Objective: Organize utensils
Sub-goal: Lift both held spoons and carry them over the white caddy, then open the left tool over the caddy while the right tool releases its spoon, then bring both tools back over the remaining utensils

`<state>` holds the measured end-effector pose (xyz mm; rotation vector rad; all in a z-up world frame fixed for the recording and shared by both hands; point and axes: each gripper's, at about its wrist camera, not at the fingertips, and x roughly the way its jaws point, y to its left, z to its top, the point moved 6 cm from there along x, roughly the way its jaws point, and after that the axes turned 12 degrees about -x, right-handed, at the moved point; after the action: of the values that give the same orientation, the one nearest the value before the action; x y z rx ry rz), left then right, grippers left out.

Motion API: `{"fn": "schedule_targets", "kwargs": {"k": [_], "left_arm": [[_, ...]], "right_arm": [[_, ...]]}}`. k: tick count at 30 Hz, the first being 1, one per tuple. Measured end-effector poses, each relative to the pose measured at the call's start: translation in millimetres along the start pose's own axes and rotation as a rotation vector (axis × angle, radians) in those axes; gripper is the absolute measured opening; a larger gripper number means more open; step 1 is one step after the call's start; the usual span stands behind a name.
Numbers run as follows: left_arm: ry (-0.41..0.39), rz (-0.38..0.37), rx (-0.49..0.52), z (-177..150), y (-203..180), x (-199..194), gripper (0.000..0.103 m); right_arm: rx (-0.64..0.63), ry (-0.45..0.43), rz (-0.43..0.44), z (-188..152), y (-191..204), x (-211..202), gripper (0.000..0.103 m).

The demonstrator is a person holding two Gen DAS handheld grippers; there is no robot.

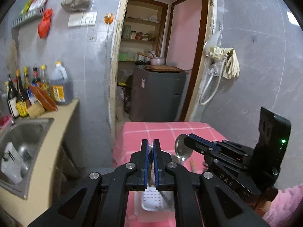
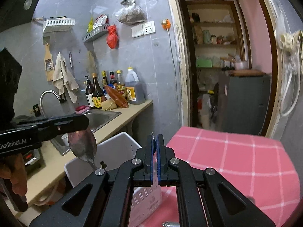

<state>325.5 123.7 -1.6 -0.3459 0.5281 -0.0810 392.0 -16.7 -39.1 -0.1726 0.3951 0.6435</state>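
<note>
Nearest, the left gripper (image 1: 151, 156) has its jaws clenched on a spoon (image 2: 83, 145) above the white basket (image 2: 117, 151); the right gripper (image 2: 155, 147), jaws pinching a second spoon (image 1: 182, 149), hangs over the pink-checked table (image 2: 236, 155). Each spoon probably wants lowering handle-first before release.

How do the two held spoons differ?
The left spoon, in the left gripper, reflects reddish brown and hangs near the white basket. The right spoon, in the right gripper, looks silvery and shows against the pink cloth. Both are pinched at the bowl, handle down.
</note>
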Motion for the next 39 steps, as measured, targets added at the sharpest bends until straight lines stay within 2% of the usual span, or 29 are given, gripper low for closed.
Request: {"fn": "schedule_targets", "kwargs": {"k": [9,10,11,13,15,17,22,24,27,31,39], "left_arm": [[0.021,-0.050,-0.116,-5,9,3,0.008],[0.018,-0.052,-0.126,-5,9,2,0.010],[0.016,-0.052,-0.131,-6,9,2,0.014],[0.005,-0.054,-0.144,-6,10,0,0.022],[-0.016,-0.056,-0.152,-6,8,-4,0.034],[-0.041,-0.045,-0.144,-6,5,-7,0.044],[-0.102,-0.027,-0.121,-6,-9,-14,0.069],[-0.135,-0.001,-0.109,-8,-16,-16,0.085],[-0.192,0.037,-0.082,-12,-31,-20,0.099],[-0.230,0.068,-0.037,-22,-53,-22,0.103],[-0.202,0.069,-0.017,-55,-92,-19,0.103]], "right_arm": [[0.046,0.002,0.043,-7,-4,-1,0.007],[0.050,0.000,0.039,-6,-6,-3,0.010],[0.055,-0.001,0.034,-7,-7,-5,0.013],[0.072,-0.012,0.015,-7,-14,-13,0.030],[0.087,-0.021,-0.011,-9,-21,-21,0.036],[0.093,-0.026,-0.045,-8,-28,-31,0.037],[0.109,-0.068,-0.146,-6,-53,-66,0.067],[0.107,-0.078,-0.181,-5,-62,-81,0.077],[0.092,-0.082,-0.235,-8,-76,-104,0.090],[0.075,-0.083,-0.288,-13,-92,-133,0.102],[0.056,-0.043,-0.334,-39,-120,-172,0.102]]}}
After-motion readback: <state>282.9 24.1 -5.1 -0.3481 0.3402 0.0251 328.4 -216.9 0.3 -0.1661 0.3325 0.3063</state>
